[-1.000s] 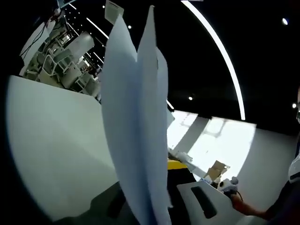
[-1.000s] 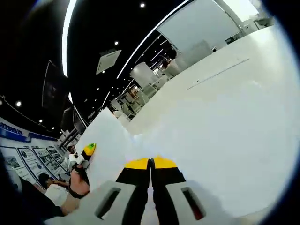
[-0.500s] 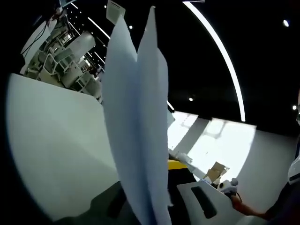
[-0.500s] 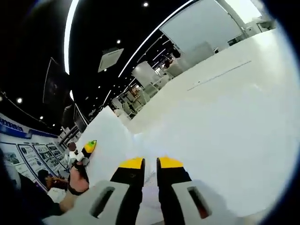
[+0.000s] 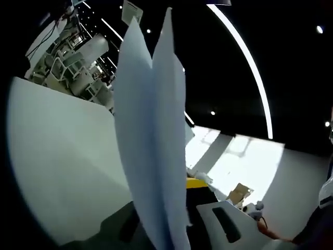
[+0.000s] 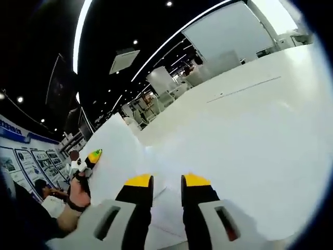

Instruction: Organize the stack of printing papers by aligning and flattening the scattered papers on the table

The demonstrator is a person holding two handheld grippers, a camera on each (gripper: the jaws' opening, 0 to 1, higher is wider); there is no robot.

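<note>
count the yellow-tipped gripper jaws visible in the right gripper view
2. Both rise from the bottom of the right gripper view: the left yellow-tipped jaw and the right yellow-tipped jaw, standing apart on the right gripper over the white printing papers. The other gripper's yellow-green tip shows further left.

A white table [image 6: 250,135] is filling the right and centre of the right gripper view, sloping toward the upper right. White printing papers [image 6: 117,156] are lying or perhaps half lifted at lower left. In the left gripper view the table [image 5: 57,156] is occupying the left side.
</note>
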